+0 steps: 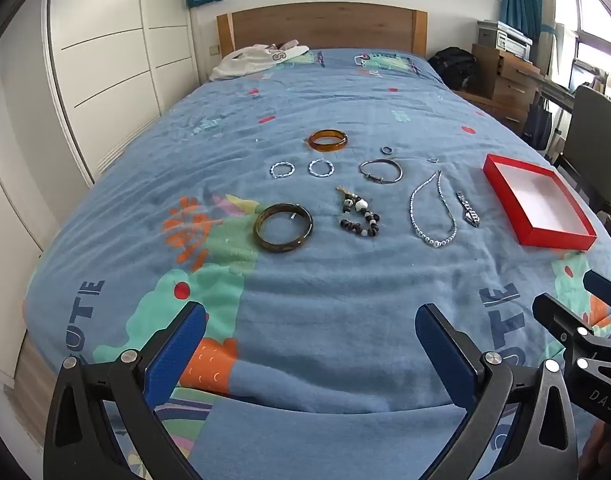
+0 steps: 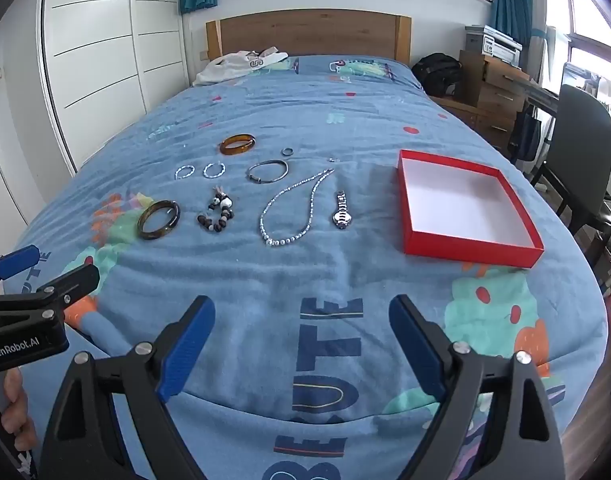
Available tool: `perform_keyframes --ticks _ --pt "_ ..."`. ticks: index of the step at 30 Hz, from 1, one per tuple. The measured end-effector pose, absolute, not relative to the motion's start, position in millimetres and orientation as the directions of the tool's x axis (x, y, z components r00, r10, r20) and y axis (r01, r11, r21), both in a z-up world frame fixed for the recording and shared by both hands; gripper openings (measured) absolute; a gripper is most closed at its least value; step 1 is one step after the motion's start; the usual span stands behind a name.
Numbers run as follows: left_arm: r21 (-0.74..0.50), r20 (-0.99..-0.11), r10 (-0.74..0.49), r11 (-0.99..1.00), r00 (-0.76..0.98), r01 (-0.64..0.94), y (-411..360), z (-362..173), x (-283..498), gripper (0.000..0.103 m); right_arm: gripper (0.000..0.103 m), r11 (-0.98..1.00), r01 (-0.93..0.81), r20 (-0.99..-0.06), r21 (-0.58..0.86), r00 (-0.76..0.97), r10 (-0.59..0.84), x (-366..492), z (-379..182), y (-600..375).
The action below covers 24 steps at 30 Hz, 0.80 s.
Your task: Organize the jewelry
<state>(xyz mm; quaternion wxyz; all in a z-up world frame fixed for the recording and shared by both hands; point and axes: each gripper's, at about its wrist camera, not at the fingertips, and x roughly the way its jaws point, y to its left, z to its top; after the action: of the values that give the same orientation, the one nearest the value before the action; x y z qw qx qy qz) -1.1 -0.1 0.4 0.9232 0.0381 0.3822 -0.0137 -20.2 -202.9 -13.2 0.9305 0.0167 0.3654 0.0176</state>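
While the jewelry lies spread over the blue bedspread [image 2: 325, 272], the red box [image 2: 469, 208] sits open and empty to its right, its far right corner close to the bed's right edge. Taking that box as the landmark: just left of it lies the watch [image 2: 340, 211], then the beaded necklace [image 2: 293, 208] in a long loop, then the dark bead bracelet [image 2: 217, 214], and farthest left in this row the dark bangle [image 2: 158, 220]. Behind that row, farther from the box, sit a thin metal bangle [image 2: 267, 171], two small twisted hoops [image 2: 199, 171] side by side, a small ring [image 2: 287, 151], and the amber bangle [image 2: 237, 144] (the piece farthest toward the headboard [image 2: 305, 32]). All pieces lie apart from one another, none touching the box.

Between the jewelry row and the near edge of the bed stretches a wide band of bare blanket, slightly wrinkled. Over that band hang both tools: the right gripper [image 2: 301, 344] with its blue pads spread wide and nothing between them, and the left gripper [image 1: 311, 348] likewise spread wide and empty, well left of the box. A white cloth [image 2: 237, 65] lies by the headboard, a chair [image 2: 581, 148] stands beyond the box off the bed's right side, and white wardrobe doors [image 2: 93, 52] line the left.
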Motion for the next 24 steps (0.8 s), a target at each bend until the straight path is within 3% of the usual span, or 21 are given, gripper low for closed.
perform_keyframes --ticks 24 --pt "0.048 -0.718 -0.019 0.996 0.696 0.077 -2.7 -3.4 0.7 0.102 0.089 0.999 -0.016 -0.686 0.031 0.727 0.033 -18.7 -18.5 -202.9"
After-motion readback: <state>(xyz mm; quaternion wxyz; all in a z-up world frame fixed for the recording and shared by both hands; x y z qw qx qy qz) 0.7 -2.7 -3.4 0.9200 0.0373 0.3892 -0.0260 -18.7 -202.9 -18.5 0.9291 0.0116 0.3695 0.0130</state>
